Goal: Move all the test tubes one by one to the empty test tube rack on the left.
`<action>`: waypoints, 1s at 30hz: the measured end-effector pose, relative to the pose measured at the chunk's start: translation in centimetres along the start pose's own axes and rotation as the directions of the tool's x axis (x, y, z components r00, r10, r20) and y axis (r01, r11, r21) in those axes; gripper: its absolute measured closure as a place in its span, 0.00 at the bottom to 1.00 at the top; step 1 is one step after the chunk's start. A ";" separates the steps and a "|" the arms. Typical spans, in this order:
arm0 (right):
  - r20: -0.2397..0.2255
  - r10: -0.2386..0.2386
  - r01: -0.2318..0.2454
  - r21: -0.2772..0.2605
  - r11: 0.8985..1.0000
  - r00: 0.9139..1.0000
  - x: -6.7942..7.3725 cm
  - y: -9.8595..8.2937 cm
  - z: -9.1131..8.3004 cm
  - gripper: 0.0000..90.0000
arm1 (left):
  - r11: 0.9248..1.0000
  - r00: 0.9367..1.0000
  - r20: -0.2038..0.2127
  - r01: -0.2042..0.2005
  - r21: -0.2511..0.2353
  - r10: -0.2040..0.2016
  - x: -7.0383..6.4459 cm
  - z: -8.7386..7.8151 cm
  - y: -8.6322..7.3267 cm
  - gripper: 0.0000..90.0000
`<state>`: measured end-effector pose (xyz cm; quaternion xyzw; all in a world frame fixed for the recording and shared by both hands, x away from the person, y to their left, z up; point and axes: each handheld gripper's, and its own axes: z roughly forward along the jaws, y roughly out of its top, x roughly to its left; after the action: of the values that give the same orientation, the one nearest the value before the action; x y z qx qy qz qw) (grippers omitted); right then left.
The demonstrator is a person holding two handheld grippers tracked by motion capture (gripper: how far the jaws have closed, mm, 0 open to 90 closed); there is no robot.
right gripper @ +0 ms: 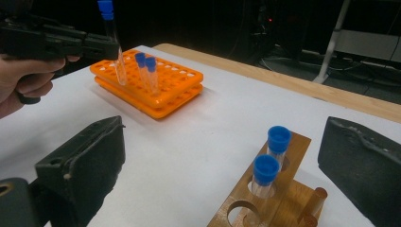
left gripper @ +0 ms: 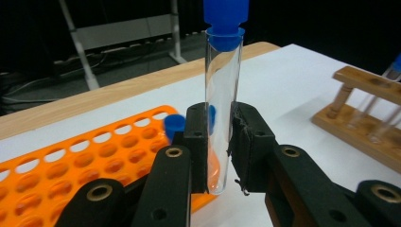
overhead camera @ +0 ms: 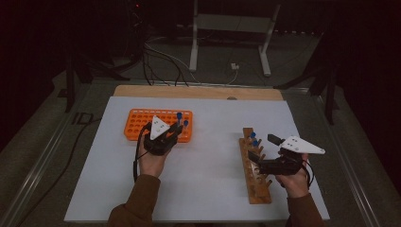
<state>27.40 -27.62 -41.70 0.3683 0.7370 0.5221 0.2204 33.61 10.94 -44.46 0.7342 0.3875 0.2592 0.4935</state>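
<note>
A capped tube [left gripper: 221,109] is clamped upright in the left gripper [overhead camera: 165,134] over the orange rack [overhead camera: 137,122], at its 3 o'clock end. Two tubes [right gripper: 145,71] are already racked there. Two [right gripper: 272,158] remain in the wooden rack [overhead camera: 250,177], at its 12 o'clock end; the right gripper [overhead camera: 259,159] is held spread and empty beside it.

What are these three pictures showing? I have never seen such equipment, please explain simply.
A person sits at a table and holds a hand tool with two black jaws in each hand. One camera looks down from above; one rides on each tool. On the white table sheet lie an orange rack and a wooden rack. The left gripper is shut on a clear test tube with a blue cap, beside the orange rack. The right gripper is open and empty, near two capped tubes standing in the wooden rack.
</note>
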 end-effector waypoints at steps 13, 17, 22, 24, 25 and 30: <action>0.000 0.002 -0.002 -0.001 1.000 1.000 0.0 0.0 0.0 0.02 | 1.000 0.998 -0.062 0.020 0.024 -0.018 1.9 1.3 -0.8 0.86; 0.001 0.003 -0.003 0.000 1.000 1.000 -0.1 0.0 0.0 0.02 | 0.999 0.997 -0.071 0.023 0.033 -0.020 2.3 1.7 -1.0 0.86; -0.005 0.003 -0.003 0.000 1.000 1.000 -0.1 -0.1 0.0 0.02 | 0.999 0.996 -0.087 0.017 0.048 -0.013 2.5 2.3 -1.2 0.86; -0.007 0.003 -0.003 0.002 1.000 1.000 0.0 -0.1 0.1 0.02 | 0.998 0.995 -0.094 0.022 0.052 -0.017 2.6 2.4 -1.3 0.86; -0.008 0.004 -0.004 0.002 1.000 1.000 0.0 -0.1 0.1 0.02 | 0.998 0.995 -0.097 0.030 0.050 -0.025 2.7 2.5 -1.4 0.86; -0.009 0.005 -0.005 0.002 1.000 1.000 0.0 -0.1 0.1 0.02 | 0.997 0.994 -0.103 0.040 0.060 -0.034 3.0 2.8 -1.6 0.86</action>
<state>27.43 -27.63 -41.82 0.3677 0.7377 0.5237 0.2153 36.97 12.25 -47.02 0.7277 0.4337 0.2749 0.4547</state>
